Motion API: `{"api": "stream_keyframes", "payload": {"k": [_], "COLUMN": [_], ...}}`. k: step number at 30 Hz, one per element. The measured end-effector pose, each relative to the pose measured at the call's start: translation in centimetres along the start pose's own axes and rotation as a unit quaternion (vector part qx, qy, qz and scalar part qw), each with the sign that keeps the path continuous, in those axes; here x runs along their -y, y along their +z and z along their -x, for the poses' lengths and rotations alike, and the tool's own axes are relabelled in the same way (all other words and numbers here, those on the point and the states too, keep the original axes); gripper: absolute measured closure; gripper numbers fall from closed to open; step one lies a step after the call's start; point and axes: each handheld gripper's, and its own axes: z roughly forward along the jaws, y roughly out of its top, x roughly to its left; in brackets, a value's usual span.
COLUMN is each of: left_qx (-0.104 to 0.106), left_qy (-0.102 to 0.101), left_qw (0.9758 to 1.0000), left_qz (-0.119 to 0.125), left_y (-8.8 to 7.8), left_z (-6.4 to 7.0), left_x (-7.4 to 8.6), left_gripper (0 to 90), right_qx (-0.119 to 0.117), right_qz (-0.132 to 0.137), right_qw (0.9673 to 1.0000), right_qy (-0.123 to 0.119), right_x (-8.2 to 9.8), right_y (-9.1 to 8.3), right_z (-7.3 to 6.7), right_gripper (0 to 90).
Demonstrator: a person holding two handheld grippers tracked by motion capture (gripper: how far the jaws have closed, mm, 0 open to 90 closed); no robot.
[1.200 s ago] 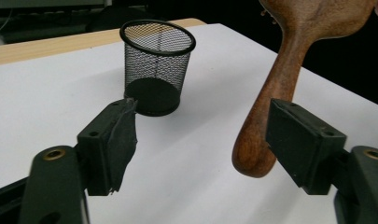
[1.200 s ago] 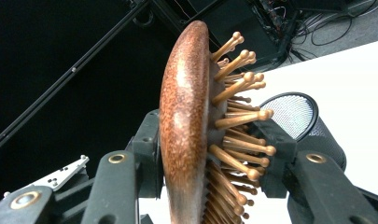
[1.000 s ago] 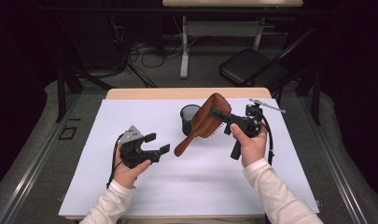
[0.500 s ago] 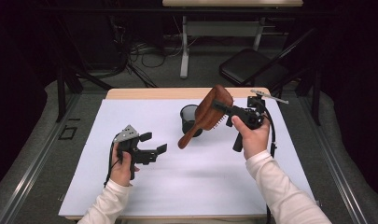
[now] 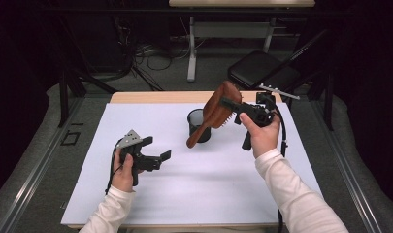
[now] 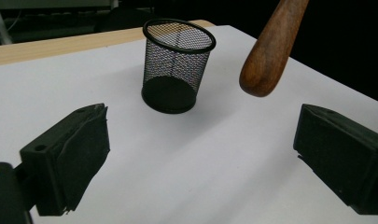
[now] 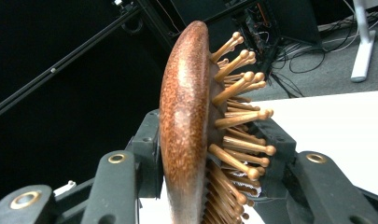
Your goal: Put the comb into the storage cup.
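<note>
The right gripper [image 7: 196,172] clamps a wooden hairbrush [image 7: 184,126] by its head, one jaw against the speckled brown back, the other among the ball-tipped wooden bristles [image 7: 240,116]. To the right of the brush lies the white tabletop [image 7: 336,135], with cables [image 7: 312,51] on the grey floor above it.

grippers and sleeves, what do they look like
Both the left gripper and right gripper are black, with blocky black fingers. The left carries a grey three-cornered plate and a black cable. Sleeves are white.
</note>
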Motion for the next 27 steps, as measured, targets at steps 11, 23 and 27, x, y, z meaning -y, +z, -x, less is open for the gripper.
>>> {"api": "stream_keyframes", "payload": {"k": [11, 23, 27], "left_qx": [-0.009, 0.009, 0.010], "left_qy": [0.022, 0.010, 0.006], "left_qw": [0.9997, 0.9999, 0.9999], "left_qz": [-0.007, -0.003, -0.002], "left_y": [-0.1, -0.6, -0.7], "left_z": [0.3, 0.1, 0.1], "left_x": [0.0, 0.1, 0.1], "left_gripper": [0.4, 0.4, 0.4], "right_qx": [0.007, 0.023, 0.029], "right_qz": [0.007, 0.018, 0.022], "right_qw": [0.9998, 0.9990, 0.9985], "right_qy": [-0.019, -0.034, -0.042], "right_x": [-1.3, -2.6, -3.0], "right_y": [0.5, 1.4, 1.5], "right_z": [-0.3, -0.1, -0.1], "right_gripper": [51.7, 51.6, 51.6]}}
